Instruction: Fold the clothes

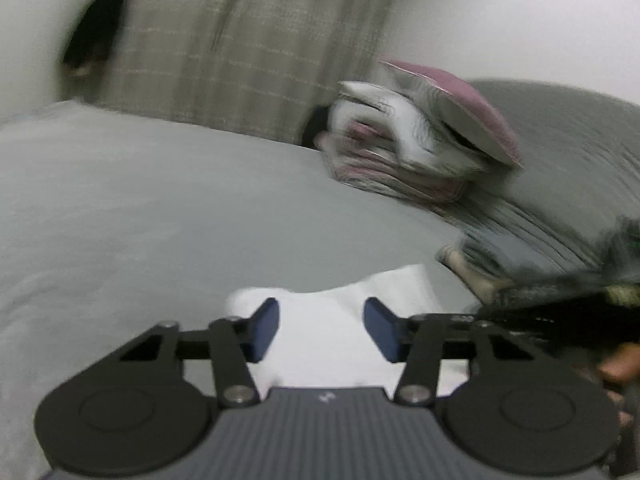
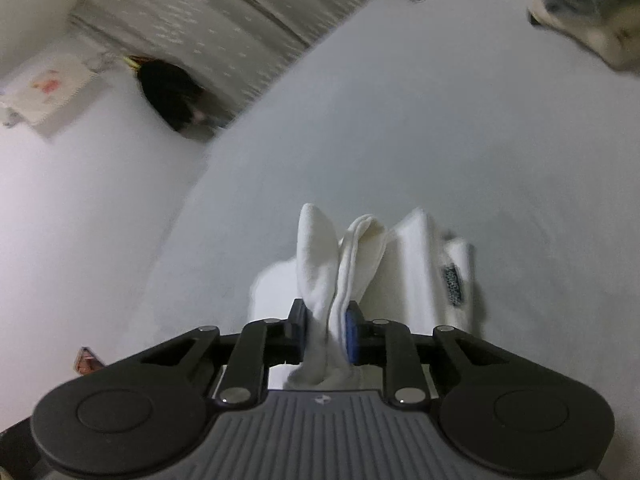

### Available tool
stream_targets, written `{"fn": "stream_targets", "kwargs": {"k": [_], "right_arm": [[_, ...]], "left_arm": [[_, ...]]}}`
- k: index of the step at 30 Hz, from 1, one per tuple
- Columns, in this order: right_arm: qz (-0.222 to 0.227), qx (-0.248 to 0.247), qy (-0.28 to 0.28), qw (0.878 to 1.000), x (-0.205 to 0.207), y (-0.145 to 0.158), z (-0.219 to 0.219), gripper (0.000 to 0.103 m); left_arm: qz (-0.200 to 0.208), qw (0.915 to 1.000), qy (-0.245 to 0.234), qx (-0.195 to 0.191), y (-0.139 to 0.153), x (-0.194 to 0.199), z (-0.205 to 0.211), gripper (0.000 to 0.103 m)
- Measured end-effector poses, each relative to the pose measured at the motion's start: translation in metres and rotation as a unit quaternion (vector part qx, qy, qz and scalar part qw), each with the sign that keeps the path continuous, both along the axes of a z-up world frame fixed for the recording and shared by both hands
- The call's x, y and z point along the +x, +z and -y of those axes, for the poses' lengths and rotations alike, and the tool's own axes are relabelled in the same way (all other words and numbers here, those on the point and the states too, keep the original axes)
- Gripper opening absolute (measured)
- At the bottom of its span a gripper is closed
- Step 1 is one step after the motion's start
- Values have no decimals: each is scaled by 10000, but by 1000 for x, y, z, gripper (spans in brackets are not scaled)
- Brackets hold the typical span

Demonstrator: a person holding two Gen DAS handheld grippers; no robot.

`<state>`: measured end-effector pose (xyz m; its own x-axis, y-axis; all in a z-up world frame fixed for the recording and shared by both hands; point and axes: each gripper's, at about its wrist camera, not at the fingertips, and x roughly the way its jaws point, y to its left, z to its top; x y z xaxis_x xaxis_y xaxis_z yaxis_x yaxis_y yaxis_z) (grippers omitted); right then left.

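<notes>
Bed scene, two wrist views. No container appears in either view; the clothes lie directly on the grey bedsheet [image 1: 160, 208].

Right wrist view: the right gripper [image 2: 327, 330] is clamped on a bunched fold of the white garment [image 2: 404, 264], its blue pads [image 2: 352, 332] pressing the cloth from both sides. Folds rise upright just beyond the fingertips, and a small dark label [image 2: 452, 282] shows on the garment's right part.

Left wrist view: the left gripper [image 1: 322, 328] stands partly spread above the same white garment [image 1: 320, 344]; cloth shows between the blue pads [image 1: 264, 328], but they do not press it.

Seen only from the left wrist: a blurred stack of folded clothes [image 1: 408, 148] at the far side of the bed, topped by a pinkish piece, and a grey pillow [image 1: 560, 168] beside it. A patterned curtain [image 1: 248, 40] hangs behind.

Ahead of both grippers the sheet lies bare up to its far edge at the white wall [image 2: 80, 208].
</notes>
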<state>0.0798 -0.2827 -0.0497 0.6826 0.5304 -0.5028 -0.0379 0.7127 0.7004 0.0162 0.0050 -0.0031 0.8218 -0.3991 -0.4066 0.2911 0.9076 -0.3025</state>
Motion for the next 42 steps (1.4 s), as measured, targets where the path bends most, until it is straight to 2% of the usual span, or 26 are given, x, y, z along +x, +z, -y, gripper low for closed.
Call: {"fn": "stream_targets", "kwargs": {"k": [1, 4, 12, 16, 18, 21, 23, 26, 31, 34, 37, 40, 42], "right_arm": [[80, 27, 24, 10000, -1, 5, 2, 21], [54, 96, 10, 9999, -3, 5, 11, 21], [-551, 6, -162, 9984, 5, -31, 44, 21], [-394, -165, -220, 9988, 0, -22, 47, 26], [-74, -640, -367, 9972, -5, -4, 42, 30], [609, -1395, -428, 9874, -15, 22, 23, 30], [1023, -1668, -302, 9802, -19, 31, 8, 30], [1297, -1929, -64, 9726, -22, 28, -15, 30], [1233, -2538, 174, 9592, -11, 9, -44, 30], [929, -2943, 109, 9511, -4, -9, -46, 20], [895, -2910, 32, 9525, -15, -14, -34, 18], [924, -2717, -3, 9579, -25, -3, -25, 26], [911, -2658, 39, 9597, -33, 4, -20, 39]], "left_arm": [[-34, 9999, 115, -61, -2, 4, -3, 30], [-71, 9999, 130, -80, -10, 11, -1, 25], [26, 9952, -445, 868, -42, 9, 51, 25], [174, 9912, -446, 1235, -52, 8, 69, 25], [227, 9902, -444, 1305, -54, 5, 72, 24], [263, 9894, -464, 1347, -55, 2, 75, 24], [284, 9889, -484, 1373, -55, 3, 80, 25], [312, 9882, -540, 1402, -56, 2, 86, 25], [348, 9868, -749, 1390, -56, -3, 88, 25], [346, 9861, -917, 1339, -55, -5, 88, 25], [311, 9856, -1092, 1250, -52, -6, 86, 27], [213, 9871, -1255, 972, -43, -6, 77, 32], [229, 9888, -1221, 823, -37, -6, 69, 33]]}}
